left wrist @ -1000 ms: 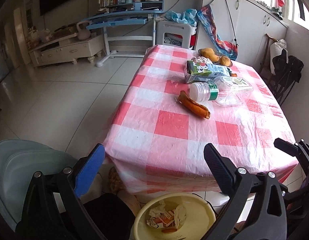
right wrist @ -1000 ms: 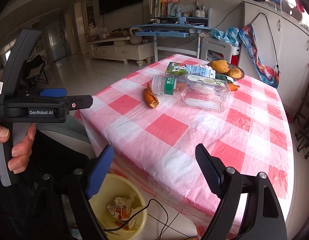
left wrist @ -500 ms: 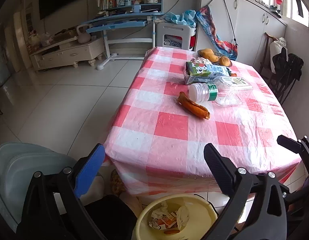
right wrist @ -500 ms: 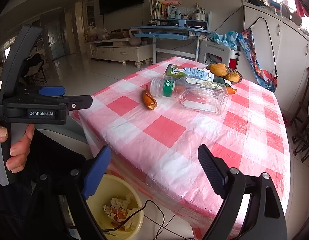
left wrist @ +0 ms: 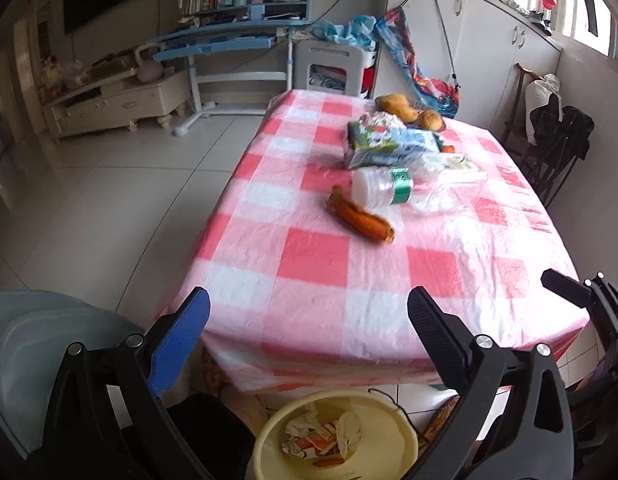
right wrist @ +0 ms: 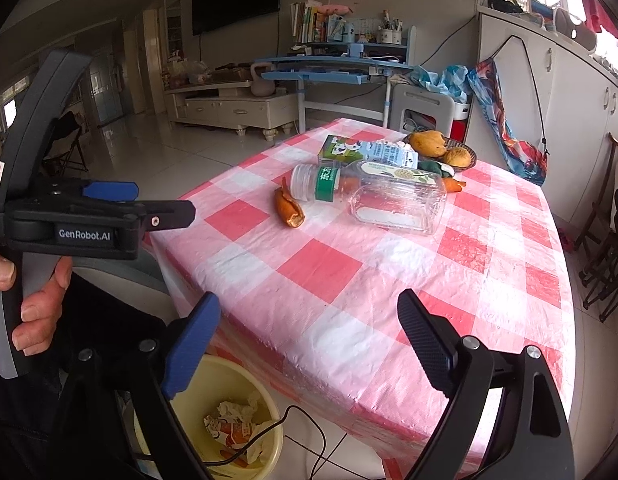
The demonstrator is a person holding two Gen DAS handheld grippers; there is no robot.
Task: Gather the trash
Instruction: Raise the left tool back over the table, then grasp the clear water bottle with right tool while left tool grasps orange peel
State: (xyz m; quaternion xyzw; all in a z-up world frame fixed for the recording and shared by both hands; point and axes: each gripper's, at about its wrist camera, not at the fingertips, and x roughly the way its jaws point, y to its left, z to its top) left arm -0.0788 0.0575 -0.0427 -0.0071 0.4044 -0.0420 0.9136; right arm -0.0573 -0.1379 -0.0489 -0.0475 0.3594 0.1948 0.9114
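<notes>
An orange peel [left wrist: 361, 215] lies on the red-and-white checked table [left wrist: 309, 280], next to an empty clear plastic bottle [left wrist: 413, 188] on its side and a green-and-white milk carton [left wrist: 389, 146]. In the right wrist view the peel [right wrist: 289, 208], the bottle [right wrist: 381, 200] and the carton [right wrist: 365, 150] show mid-table. A yellow bin [left wrist: 389, 432] holding crumpled wrappers stands on the floor below the table's near edge; it also shows in the right wrist view [right wrist: 265, 420]. My left gripper [left wrist: 307, 332] is open and empty above the bin. My right gripper [right wrist: 309, 328] is open and empty over the table's near corner.
A basket of mangoes [right wrist: 445, 148] sits at the table's far end. A grey chair [left wrist: 37, 332] stands at the near left. Folded chairs [left wrist: 557, 152] lean at the right wall. A cable [right wrist: 309, 420] runs across the floor by the bin.
Both grippers have risen and drawn forward a little toward the table; the bin sits lower in both views. Both stay open and empty. Nothing on the table moved.
</notes>
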